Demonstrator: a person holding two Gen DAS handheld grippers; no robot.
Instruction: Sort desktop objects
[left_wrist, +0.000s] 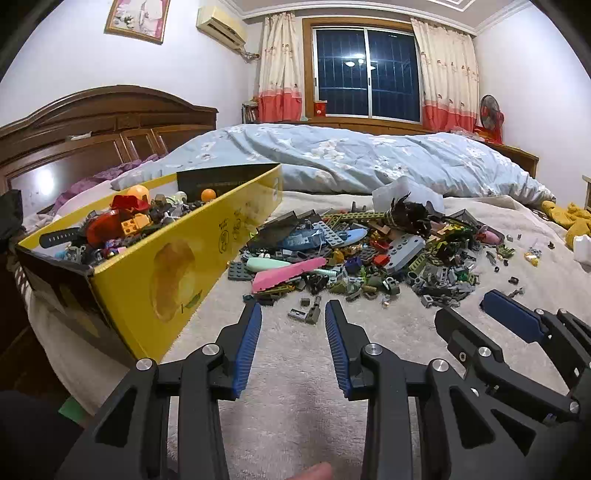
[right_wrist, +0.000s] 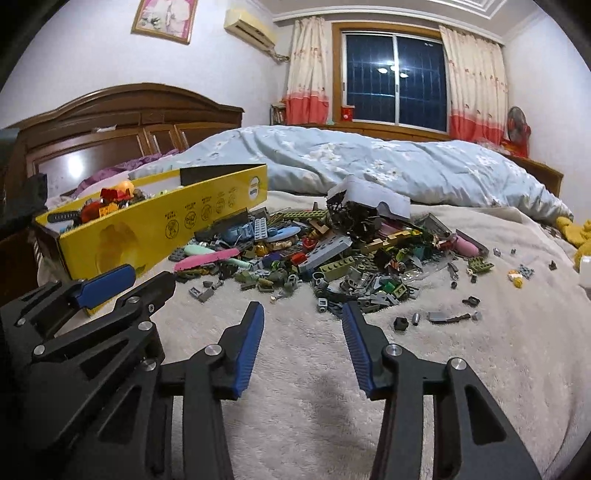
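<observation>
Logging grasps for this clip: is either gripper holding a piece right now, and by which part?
Nothing is held. The left gripper and right gripper are both open and empty above the blanket, short of the brick pile.

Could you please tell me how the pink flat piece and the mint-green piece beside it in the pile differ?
The pink flat piece is bigger and broader, with a jagged near end; the mint-green piece is narrower, with rounded ends. The pink one lies nearer the left gripper, whose jaws are open. Both lie flat at the pile's near-left edge, next to the yellow box.
</observation>
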